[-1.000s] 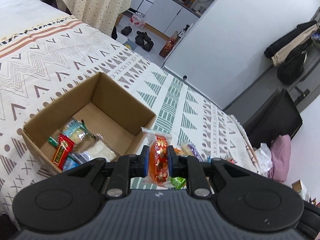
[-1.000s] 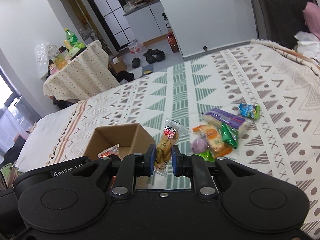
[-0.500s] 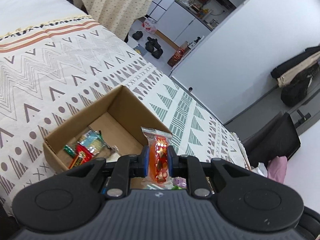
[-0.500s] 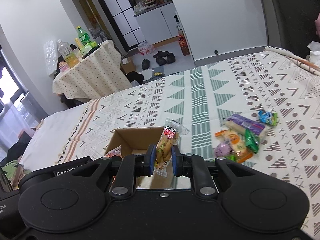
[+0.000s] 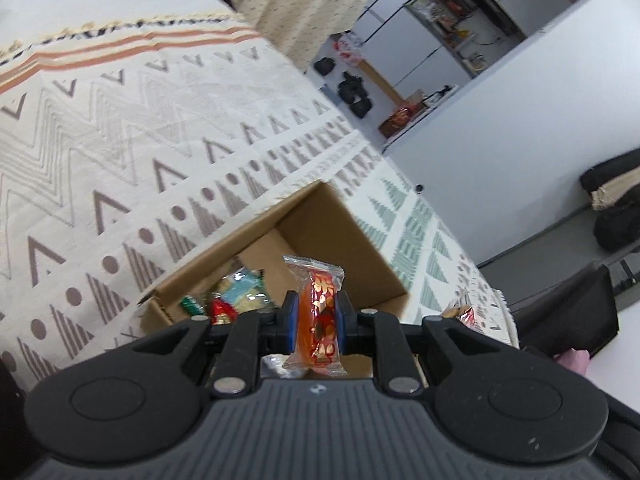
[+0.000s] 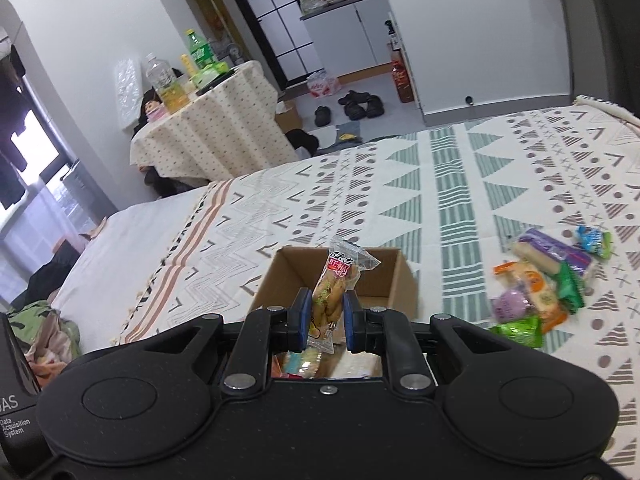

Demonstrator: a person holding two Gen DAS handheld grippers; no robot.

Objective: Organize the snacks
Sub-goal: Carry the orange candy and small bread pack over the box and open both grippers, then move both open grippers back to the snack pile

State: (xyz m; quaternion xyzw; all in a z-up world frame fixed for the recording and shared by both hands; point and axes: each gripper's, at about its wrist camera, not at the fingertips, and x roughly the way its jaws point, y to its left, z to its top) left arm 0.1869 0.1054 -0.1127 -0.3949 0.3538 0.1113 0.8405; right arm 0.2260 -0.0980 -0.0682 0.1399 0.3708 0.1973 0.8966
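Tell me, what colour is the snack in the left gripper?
Orange-red snack packet with gold speckles, clearest in the left wrist view.

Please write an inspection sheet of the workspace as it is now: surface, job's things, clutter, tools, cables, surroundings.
Surface: bed cover with a geometric pattern.
Job's things: open cardboard box with some snacks inside; loose snack pile on the cover beside it.
Clutter: nothing seen on the cover apart from the snacks.
Tools: left tool shut on orange packet; right tool shut on clear biscuit packet, both above the box.
Cables: nothing seen.
Surroundings: draped table with bottles, shoes on floor.
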